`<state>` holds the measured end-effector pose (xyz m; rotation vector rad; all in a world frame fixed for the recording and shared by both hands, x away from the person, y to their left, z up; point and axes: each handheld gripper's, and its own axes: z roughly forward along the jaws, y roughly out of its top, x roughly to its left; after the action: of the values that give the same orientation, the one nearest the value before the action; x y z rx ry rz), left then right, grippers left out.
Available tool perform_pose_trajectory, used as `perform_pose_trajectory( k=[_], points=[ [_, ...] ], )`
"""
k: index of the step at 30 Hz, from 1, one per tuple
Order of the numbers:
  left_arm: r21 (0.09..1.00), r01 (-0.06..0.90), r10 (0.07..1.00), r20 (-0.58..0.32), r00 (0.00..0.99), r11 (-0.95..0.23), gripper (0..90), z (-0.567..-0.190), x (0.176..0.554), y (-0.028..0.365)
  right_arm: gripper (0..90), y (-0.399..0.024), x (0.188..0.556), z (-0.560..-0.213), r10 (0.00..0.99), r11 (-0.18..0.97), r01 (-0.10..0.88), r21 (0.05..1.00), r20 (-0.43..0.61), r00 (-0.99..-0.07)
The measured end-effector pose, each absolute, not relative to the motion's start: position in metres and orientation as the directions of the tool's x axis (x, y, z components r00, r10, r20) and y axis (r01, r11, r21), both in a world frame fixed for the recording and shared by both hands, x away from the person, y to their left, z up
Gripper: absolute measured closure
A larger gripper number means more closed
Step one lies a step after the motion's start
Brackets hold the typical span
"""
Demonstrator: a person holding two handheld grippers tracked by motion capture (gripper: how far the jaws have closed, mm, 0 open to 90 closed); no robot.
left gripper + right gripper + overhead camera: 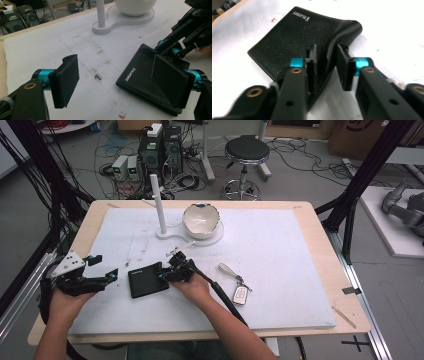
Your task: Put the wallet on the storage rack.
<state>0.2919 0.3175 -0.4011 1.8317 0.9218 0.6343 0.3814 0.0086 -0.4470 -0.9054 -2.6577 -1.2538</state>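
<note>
A: What else sits on the surface (280, 285)?

B: A white stand with an upright post (158, 202) and a white bowl (201, 220) on its base at the far side. Nearer, to the right of the person's right hand (196, 287), a key fob (241, 294) on a strap lies well apart from the wallet. Small dark specks mark the white mat between the hand-held grippers.

A: And the wallet?

B: The black wallet (146, 279) lies near the front middle of the surface, logo side up. The right hand-held gripper (325, 65) has its jaws set on either side of the wallet's raised right edge; a small gap shows on one side, so I cannot tell if it is truly clamped.

A: The left one?

B: The left hand-held gripper (102, 268) is spread wide, nothing between its jaws, just beside the wallet's left edge. In its own view the wallet sits behind the right-hand pad (170, 82).
</note>
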Motion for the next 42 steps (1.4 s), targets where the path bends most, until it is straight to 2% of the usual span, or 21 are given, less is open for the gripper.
perform_pose_trajectory(
  k=[1,2,3,7,14,30,42],
  points=[
    [0.912,0.321,0.817,0.027,0.577,-0.257,22.0,-0.402,0.292,0.318,79.8,0.009,0.381,-0.446,0.474,0.495,0.524,0.694,0.290,-0.831],
    [0.912,0.321,0.817,0.027,0.577,-0.257,22.0,-0.402,0.292,0.318,79.8,0.009,0.381,-0.446,0.474,0.495,0.524,0.694,0.290,-0.831],
    [0.913,0.319,0.817,0.025,0.577,-0.254,22.1,-0.402,0.292,0.319,83.5,0.008,0.381,-0.446,0.466,0.492,0.524,0.695,0.299,-0.833],
    [0.916,0.314,0.817,0.026,0.576,-0.250,22.0,-0.401,0.292,0.320,85.4,0.006,0.383,-0.445,0.456,0.488,0.529,0.694,0.314,-0.833],
    [0.918,0.314,0.829,0.029,0.558,-0.243,22.1,-0.401,0.292,0.322,85.9,0.000,0.383,-0.434,0.466,0.468,0.519,0.716,0.299,-0.833],
    [0.921,0.307,0.815,0.018,0.579,-0.238,22.1,-0.401,0.294,0.316,85.9,-0.072,0.393,-0.369,0.536,0.420,0.403,0.813,0.137,-0.833],
    [0.924,0.300,0.807,0.015,0.591,-0.237,22.1,-0.399,0.296,0.312,85.9,-0.104,0.404,-0.323,0.577,0.413,0.320,0.852,0.027,-0.817]
  ],
)
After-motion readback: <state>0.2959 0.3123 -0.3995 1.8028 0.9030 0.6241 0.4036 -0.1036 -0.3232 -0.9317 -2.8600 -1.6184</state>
